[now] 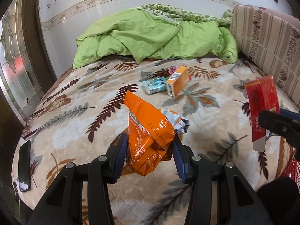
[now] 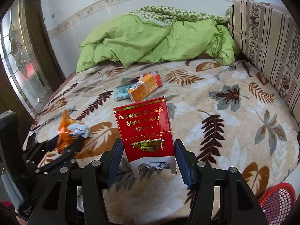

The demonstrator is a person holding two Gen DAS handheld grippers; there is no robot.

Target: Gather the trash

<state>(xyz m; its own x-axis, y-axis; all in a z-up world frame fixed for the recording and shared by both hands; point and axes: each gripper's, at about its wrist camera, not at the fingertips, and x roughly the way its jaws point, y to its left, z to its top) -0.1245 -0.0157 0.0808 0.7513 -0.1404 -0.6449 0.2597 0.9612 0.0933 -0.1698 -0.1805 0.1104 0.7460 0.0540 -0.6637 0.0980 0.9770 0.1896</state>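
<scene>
left wrist view: the left gripper point(image 1: 150, 150) pinches a crumpled orange snack bag point(image 1: 148, 131) above the leaf-patterned bed point(image 1: 75, 123); right wrist view: the right gripper point(image 2: 149, 154) clamps a red cigarette pack point(image 2: 145, 129) upright, with an orange box point(image 2: 143, 90) and a teal packet point(image 2: 121, 92) lying farther up the bed, and a red basket point(image 2: 277, 200) at lower right

1. We look from the left wrist down along its fingers, close over the bed point(image 1: 206, 112), facing the wall point(image 1: 78, 9) and green duvet point(image 1: 150, 37).
2. We look from the right wrist likewise, set just to the right.
3. Both views share the duvet, the striped cushion point(image 2: 266, 37) and the orange box point(image 2: 144, 90).
</scene>
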